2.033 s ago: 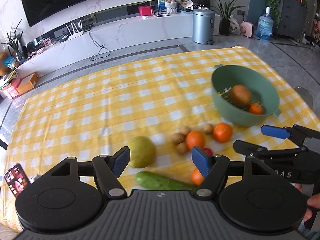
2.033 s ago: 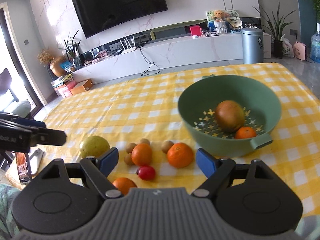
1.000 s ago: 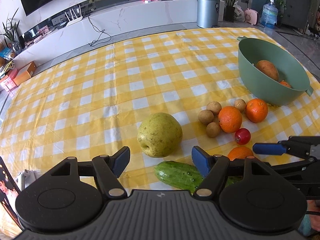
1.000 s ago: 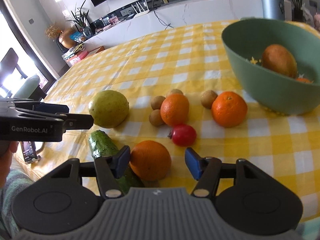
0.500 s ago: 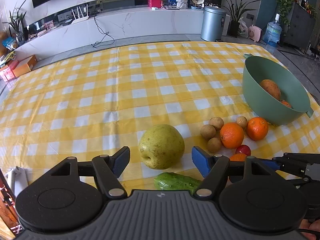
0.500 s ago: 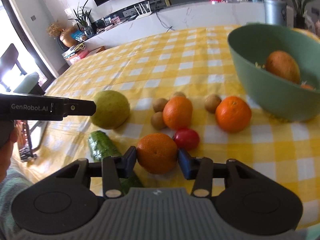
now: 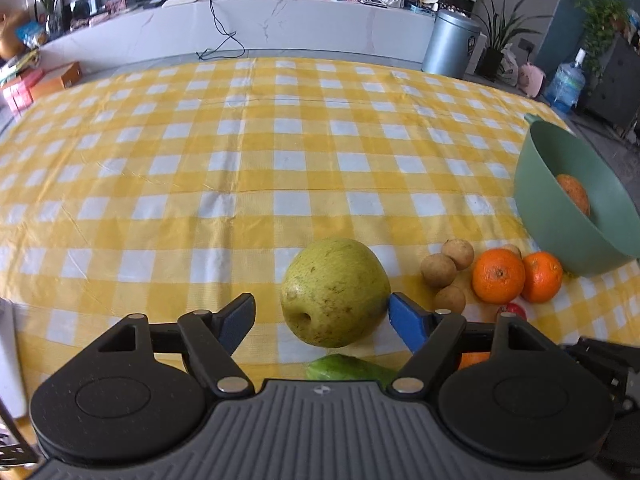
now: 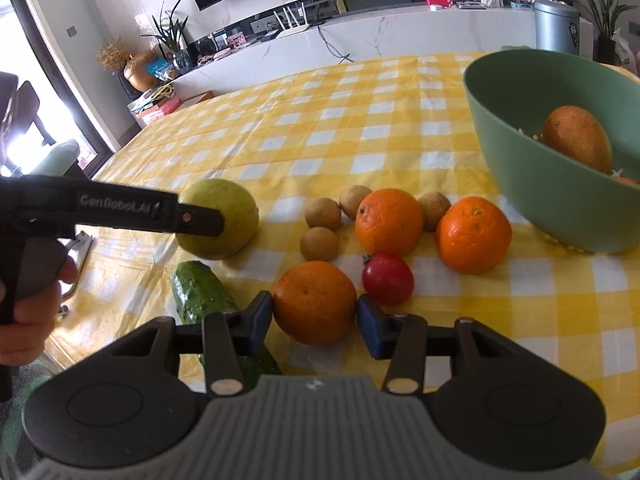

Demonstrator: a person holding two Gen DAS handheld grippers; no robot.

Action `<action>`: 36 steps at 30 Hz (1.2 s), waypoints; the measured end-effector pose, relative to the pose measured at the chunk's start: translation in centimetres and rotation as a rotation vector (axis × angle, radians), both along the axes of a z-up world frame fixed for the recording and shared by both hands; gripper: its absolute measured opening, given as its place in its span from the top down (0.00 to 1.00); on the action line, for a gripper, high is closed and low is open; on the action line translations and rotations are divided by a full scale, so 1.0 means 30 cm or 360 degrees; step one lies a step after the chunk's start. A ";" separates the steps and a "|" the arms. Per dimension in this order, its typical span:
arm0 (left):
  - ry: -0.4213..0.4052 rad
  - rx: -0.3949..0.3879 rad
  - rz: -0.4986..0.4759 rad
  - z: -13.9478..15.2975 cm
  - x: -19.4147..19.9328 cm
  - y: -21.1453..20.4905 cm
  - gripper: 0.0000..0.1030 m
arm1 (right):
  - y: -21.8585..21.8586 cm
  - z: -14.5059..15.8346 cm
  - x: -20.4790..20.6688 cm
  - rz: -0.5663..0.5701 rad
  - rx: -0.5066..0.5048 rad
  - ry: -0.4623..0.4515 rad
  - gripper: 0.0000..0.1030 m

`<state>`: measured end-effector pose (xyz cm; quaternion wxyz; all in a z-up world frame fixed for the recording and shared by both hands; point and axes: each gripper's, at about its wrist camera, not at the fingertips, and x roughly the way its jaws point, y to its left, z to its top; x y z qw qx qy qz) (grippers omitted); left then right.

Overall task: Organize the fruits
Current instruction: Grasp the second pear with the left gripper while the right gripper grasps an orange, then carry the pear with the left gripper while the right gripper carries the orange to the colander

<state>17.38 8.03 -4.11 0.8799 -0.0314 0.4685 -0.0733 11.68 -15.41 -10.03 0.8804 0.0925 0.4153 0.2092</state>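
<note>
The right gripper (image 8: 315, 317) has both pads pressed against an orange (image 8: 315, 302) resting on the surface (image 8: 400, 128), probably so it can be lifted into the green bowl (image 8: 532, 184) to its right, which holds a brownish fruit (image 8: 576, 142). The left gripper (image 7: 322, 316) stands apart around a pear (image 7: 335, 291), one pad touching and the other clear, likely lining up its own grasp. Two more oranges sit nearer the bowl.

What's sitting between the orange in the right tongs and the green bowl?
In the right wrist view, a red tomato and another orange lie between the held orange and the green bowl.
</note>
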 end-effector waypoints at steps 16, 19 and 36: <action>0.0067 -0.0313 0.0105 -0.057 0.048 0.037 0.27 | 0.020 -0.011 0.000 0.0046 -0.0029 -0.0005 0.56; 0.0041 -0.0269 0.0083 -0.054 0.042 0.022 0.27 | 0.023 -0.010 -0.003 0.0048 -0.0038 -0.0010 0.57; -0.0069 -0.0191 0.0058 -0.013 -0.004 -0.010 0.28 | 0.011 0.013 -0.037 0.0054 -0.0049 -0.0096 0.58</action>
